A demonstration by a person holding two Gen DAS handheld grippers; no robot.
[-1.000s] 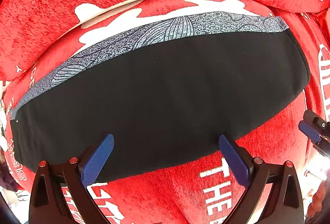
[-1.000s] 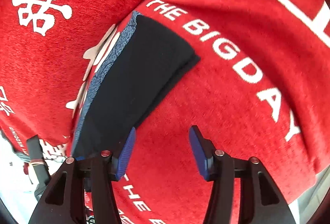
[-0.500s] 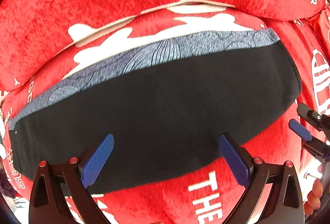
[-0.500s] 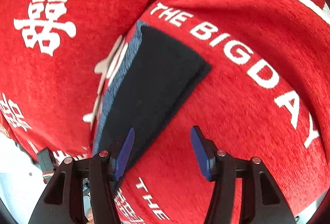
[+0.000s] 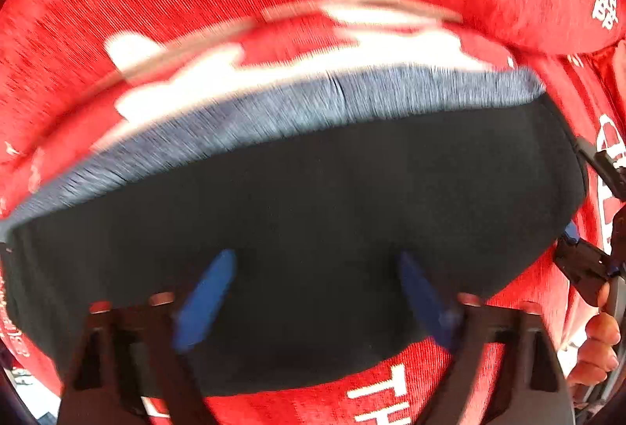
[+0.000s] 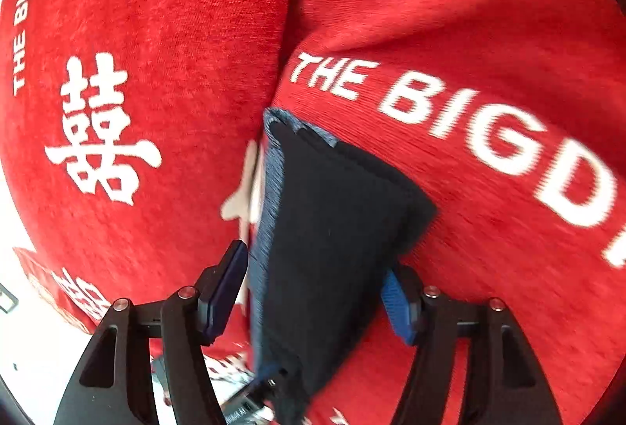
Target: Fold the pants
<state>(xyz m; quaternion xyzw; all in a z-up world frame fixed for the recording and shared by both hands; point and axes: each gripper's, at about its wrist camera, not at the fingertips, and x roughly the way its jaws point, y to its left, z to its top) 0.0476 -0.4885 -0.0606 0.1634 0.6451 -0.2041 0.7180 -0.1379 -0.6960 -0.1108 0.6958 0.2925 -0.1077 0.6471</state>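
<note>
Both hand-held grippers close in on the folded pants.

The left hand-held gripper [image 5: 313, 298] hangs above the near long edge of the pants [image 5: 313, 229]; its jaws have just been narrowing but stand apart, pads over the black cloth with no pinch visible, the view being blurred. The right hand-held gripper [image 6: 319, 292] has just been widening its jaws and now straddles the short end of the pants [image 6: 332, 229], which a second ago lay off to its left; the pads flank the bundle without pressing on it. The pants lie as a long black strip with a grey patterned band, on a red cover [image 6: 469, 14] printed with white lettering. Probably a further fold or a lift comes next, with neither end gripped yet.
</note>
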